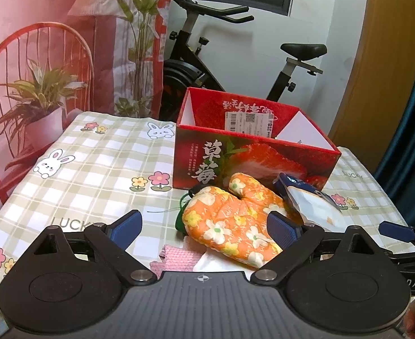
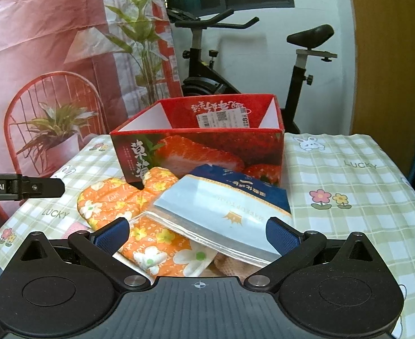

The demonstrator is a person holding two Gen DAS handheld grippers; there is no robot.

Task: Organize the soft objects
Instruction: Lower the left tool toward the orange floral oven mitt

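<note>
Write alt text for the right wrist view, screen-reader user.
The open right claw hovers over a pile of soft items on a checked tablecloth: a blue-and-white pouch lying on an orange floral oven mitt. Behind the pile stands an open red strawberry box, with an exercise bike beyond the table. The left claw's tip pokes in from the left edge.

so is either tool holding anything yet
No, nothing is held. The left tool and right tool are both open above the orange mitt and the pouch.

Home living space: exercise bike (image 1: 230, 56) stands behind a table with bunny-print checked tablecloth (image 1: 100, 152); printed photo backdrop (image 1: 52, 42) beside the bike.
</note>
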